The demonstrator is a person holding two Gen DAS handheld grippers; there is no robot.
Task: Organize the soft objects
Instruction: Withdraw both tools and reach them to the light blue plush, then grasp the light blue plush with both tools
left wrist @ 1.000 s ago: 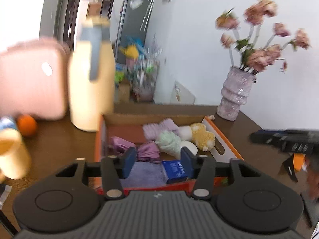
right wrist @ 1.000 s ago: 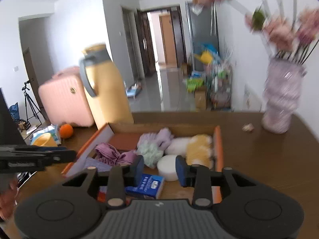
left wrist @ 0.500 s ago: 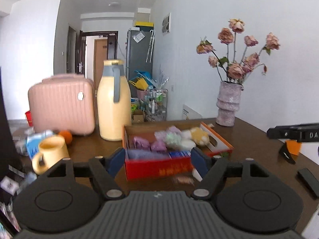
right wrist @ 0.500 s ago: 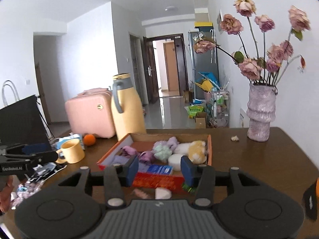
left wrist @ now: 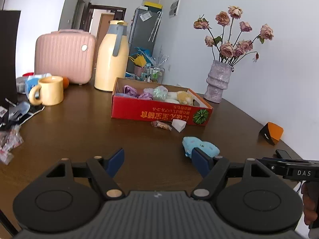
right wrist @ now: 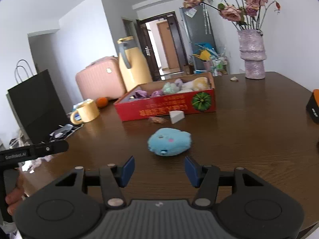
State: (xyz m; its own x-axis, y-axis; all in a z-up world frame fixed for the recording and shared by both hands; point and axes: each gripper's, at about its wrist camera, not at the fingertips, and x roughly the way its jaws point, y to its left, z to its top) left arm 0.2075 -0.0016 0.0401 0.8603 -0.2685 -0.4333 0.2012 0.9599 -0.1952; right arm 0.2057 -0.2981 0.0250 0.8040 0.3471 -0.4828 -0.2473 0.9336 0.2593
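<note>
A red cardboard box [left wrist: 159, 114] [right wrist: 165, 105] on the brown table holds several soft toys and cloths. A blue plush toy [right wrist: 169, 144] lies on the table in front of the box, just ahead of my open, empty right gripper [right wrist: 158, 168]. In the left wrist view the blue plush [left wrist: 201, 146] lies beside the right fingertip of my open, empty left gripper [left wrist: 158, 161]. A white sponge wedge [right wrist: 176, 116] [left wrist: 178, 125] and a small wrapped snack [left wrist: 161, 125] [right wrist: 157, 119] lie against the box front.
A yellow mug [left wrist: 48, 90], pink case [left wrist: 63, 56], yellow thermos [left wrist: 110, 56] and an orange [right wrist: 102, 101] stand at the back left. A vase of dried roses [left wrist: 218, 79] stands at the back right. An orange-black block [left wrist: 272, 133] lies right. A black bag [right wrist: 33, 103] and litter sit left.
Both grippers have pulled back from over the box toward the near side of the table and opened wider. The blue plush now shows in front of them.
</note>
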